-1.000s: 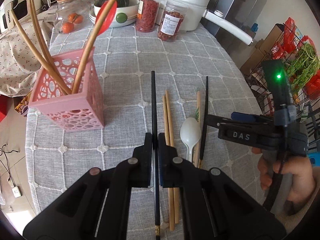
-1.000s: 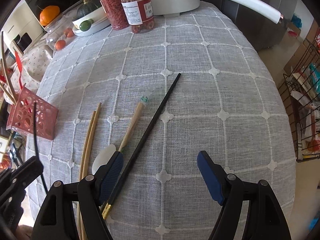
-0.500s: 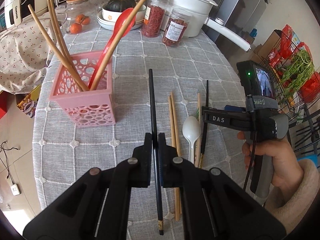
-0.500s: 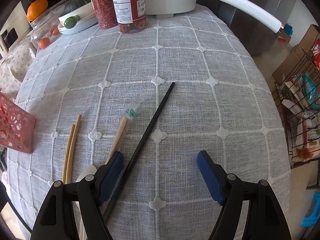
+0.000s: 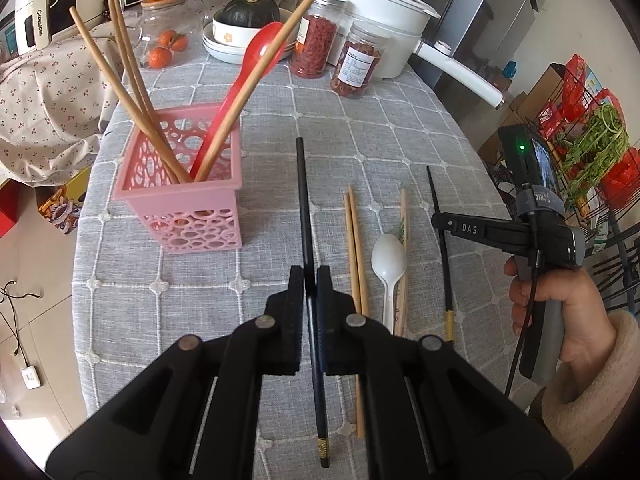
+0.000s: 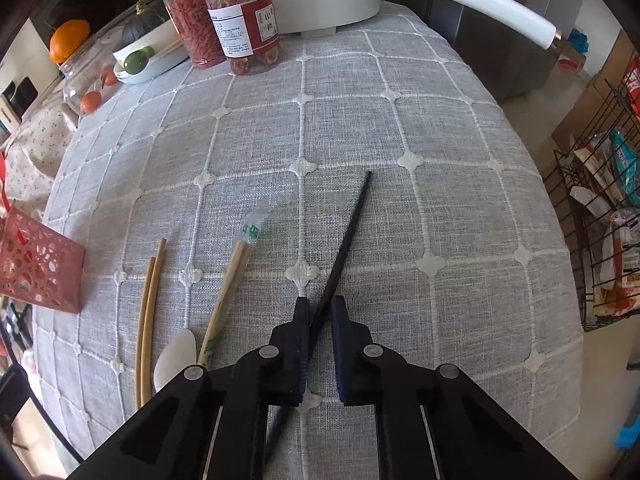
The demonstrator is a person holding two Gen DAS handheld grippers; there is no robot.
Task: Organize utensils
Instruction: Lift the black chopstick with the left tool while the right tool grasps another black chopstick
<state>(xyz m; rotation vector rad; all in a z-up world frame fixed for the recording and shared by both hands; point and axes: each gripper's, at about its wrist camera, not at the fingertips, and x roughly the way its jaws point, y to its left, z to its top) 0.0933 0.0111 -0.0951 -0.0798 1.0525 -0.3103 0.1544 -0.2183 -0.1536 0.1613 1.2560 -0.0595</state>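
Note:
My left gripper [image 5: 310, 280] is shut on a black chopstick [image 5: 303, 196] and holds it above the cloth, tip pointing away. The pink perforated holder [image 5: 188, 200] stands to its left with wooden chopsticks [image 5: 120, 76] and a red spoon [image 5: 244, 80] in it. My right gripper [image 6: 320, 312] has closed around the second black chopstick [image 6: 348, 228], which lies on the cloth; a thin gap shows on its right side. Between the grippers lie a pair of wooden chopsticks [image 5: 354, 248], a white spoon [image 5: 389, 264] and wrapped chopsticks [image 5: 403, 224].
At the back stand two jars [image 5: 356, 64], a white pot with a long handle [image 5: 456, 68], a bowl with a squash [image 5: 244, 20] and oranges. A wire rack of groceries [image 5: 592, 152] is past the table's right edge. Floral cloth lies left.
My left gripper has lifted and drawn back with its black chopstick. My right gripper has gone from wide open to closed around the other black chopstick.

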